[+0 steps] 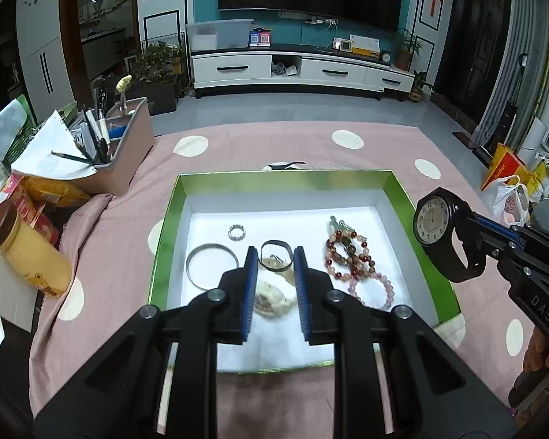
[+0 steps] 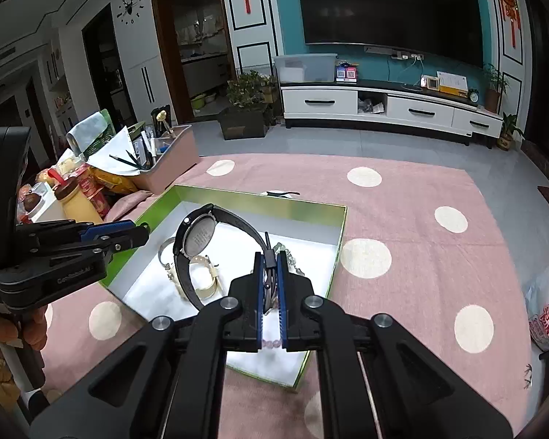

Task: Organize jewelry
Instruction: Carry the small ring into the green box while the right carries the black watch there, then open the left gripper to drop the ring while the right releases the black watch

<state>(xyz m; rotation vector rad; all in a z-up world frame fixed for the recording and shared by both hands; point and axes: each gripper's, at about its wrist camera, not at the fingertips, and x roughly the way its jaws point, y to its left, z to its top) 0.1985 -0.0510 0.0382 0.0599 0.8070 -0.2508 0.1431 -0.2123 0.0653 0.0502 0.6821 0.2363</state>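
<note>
The black watch (image 2: 197, 234) hangs in the air by its strap, pinched tight in the right gripper (image 2: 271, 270), dial out beyond the green box's (image 1: 399, 186) right wall, caseback above its white floor. Looks like a carry step: the watch probably wants lowering onto a bare patch, clear of the bead bracelets (image 1: 351, 256) and silver bangle (image 1: 210, 265). The left gripper (image 1: 274, 256) hovers over the box, jaws parted a little, gripping nothing, a pale watch (image 1: 274, 301) lying beneath.
</note>
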